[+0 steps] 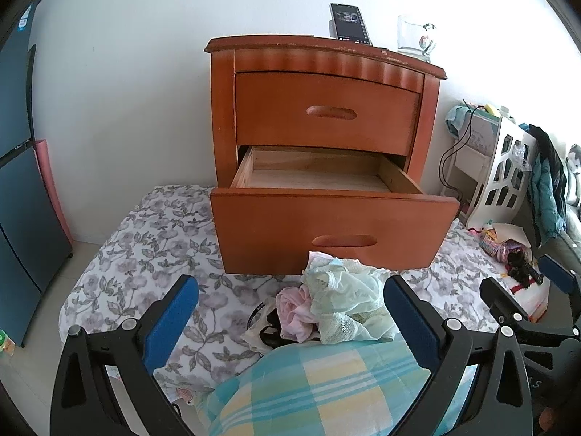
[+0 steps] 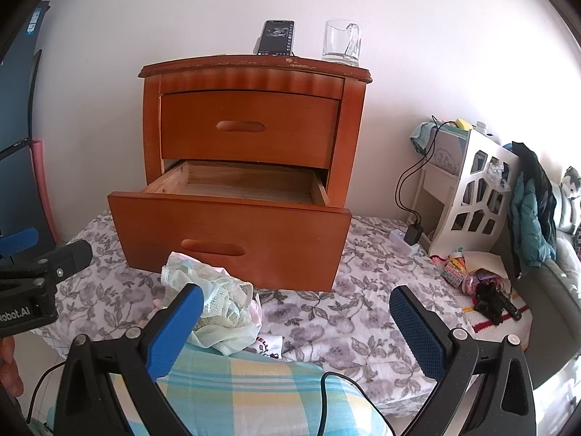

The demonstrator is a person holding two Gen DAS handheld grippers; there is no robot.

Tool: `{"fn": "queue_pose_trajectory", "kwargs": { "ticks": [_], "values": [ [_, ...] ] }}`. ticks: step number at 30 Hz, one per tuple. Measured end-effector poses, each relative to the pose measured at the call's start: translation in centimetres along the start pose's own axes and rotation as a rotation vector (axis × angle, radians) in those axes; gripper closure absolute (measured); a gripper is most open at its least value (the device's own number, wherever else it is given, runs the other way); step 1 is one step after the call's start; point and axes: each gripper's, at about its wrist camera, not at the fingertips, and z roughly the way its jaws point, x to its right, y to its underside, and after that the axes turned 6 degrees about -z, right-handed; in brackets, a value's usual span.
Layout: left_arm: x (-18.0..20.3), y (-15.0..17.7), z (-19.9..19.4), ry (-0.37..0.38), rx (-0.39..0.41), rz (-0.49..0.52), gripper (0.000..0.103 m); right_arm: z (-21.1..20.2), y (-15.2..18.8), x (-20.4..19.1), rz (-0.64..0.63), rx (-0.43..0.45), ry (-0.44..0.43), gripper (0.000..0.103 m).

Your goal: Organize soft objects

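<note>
Clearly nothing is put away yet: the bottom drawer [image 1: 319,176] stands open and empty, the pile of soft clothes [image 1: 337,301] lies on the flowered blanket [image 1: 145,254] before it, and I hold my left gripper [image 1: 290,312] and right gripper [image 2: 296,323] wide apart, both empty.

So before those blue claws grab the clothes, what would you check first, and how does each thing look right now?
1. Bottom drawer pulled out: ok.
2. Drawer interior free of items: ok for the visible part; the front is hidden.
3. Left gripper open, nothing held: ok.
4. Right gripper open, nothing held: ok.
5. Pile of pale green lace and pink garments within the left gripper's span: ok.
6. Black cable across the checked pillow, clear of the right gripper: cannot tell.
</note>
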Motion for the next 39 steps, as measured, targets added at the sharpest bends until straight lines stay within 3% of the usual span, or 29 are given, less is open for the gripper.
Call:
{"fn": "queue_pose_trajectory", "kwargs": {
  "ticks": [39],
  "values": [
    [-0.6, 0.4, 1.7, -0.021, -0.066, -0.004, 0.001, 0.6, 0.4, 0.3, 0.020, -0.017, 0.003, 0.000]
  ]
}}
